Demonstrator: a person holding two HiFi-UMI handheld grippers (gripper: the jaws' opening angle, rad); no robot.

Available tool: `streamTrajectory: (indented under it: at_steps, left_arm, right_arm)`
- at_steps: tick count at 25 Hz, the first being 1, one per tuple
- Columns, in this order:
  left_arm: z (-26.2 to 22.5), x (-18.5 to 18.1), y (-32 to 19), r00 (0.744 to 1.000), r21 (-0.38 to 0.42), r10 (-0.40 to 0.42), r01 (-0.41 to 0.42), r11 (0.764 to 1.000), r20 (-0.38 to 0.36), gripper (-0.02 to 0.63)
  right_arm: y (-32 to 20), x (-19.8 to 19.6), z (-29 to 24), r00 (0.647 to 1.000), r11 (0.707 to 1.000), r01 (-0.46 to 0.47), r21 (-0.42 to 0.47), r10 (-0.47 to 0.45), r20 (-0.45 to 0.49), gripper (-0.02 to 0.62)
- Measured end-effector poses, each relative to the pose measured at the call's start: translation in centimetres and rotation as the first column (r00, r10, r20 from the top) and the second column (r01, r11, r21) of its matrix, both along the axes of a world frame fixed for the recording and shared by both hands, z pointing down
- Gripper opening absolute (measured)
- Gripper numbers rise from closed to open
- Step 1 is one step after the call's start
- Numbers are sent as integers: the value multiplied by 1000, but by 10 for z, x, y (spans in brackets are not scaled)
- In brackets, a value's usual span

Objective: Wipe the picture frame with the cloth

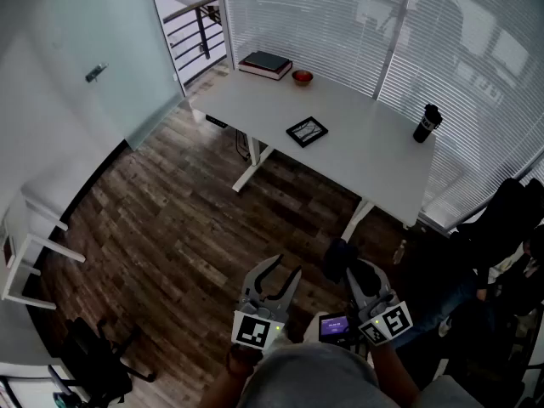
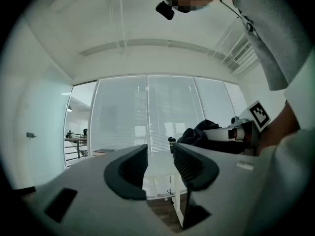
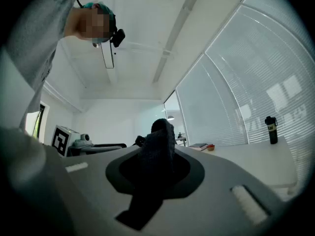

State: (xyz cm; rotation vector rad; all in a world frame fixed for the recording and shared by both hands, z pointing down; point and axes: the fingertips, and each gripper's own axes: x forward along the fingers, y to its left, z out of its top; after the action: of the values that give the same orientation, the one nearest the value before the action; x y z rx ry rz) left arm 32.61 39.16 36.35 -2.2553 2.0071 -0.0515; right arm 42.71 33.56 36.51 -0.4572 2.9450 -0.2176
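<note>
The black picture frame [image 1: 307, 132] lies flat near the middle of the white table [image 1: 365, 155], far ahead of both grippers. My left gripper [image 1: 286, 270] is held above the wood floor. Its jaws stand apart with nothing between them, as the left gripper view also shows [image 2: 160, 154]. My right gripper [image 1: 350, 272] is beside it, shut on a dark cloth [image 1: 340, 257]. The cloth [image 3: 156, 154] bulges up between the jaws in the right gripper view and shows as a dark lump [image 2: 199, 131] in the left gripper view.
On the table are a dark book [image 1: 265, 64], a small red bowl [image 1: 302, 77] and a black bottle [image 1: 427, 123]. A black office chair [image 1: 93, 359] stands at the lower left, white furniture [image 1: 25, 245] at the left, dark seating [image 1: 506, 223] at the right. Blinds cover the windows behind the table.
</note>
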Motion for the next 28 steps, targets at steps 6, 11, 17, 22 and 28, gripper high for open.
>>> streamTrajectory:
  at_steps: [6, 11, 17, 22, 28]
  left_arm:
    - [15, -27, -22, 1000, -5, 9, -9, 1000, -6, 153]
    - [29, -58, -67, 1000, -41, 9, -9, 999, 2, 165]
    - [50, -109, -149, 1000, -99, -6, 7, 995, 14, 178]
    - [72, -152, -219, 1000, -179, -20, 22, 984, 16, 199]
    - [113, -190, -299, 998, -326, -58, 50, 944, -15, 268]
  right_arm:
    - [-27, -20, 6, 999, 999, -37, -40, 38, 25, 78]
    - [-76, -49, 13, 998, 997, -58, -45, 59, 20, 78]
    - [-167, -97, 32, 997, 996, -72, -60, 73, 13, 78]
    - [-238, -134, 30, 997, 994, -82, -69, 83, 9, 78]
    - [-318, -161, 29, 995, 991, -102, -83, 101, -20, 78]
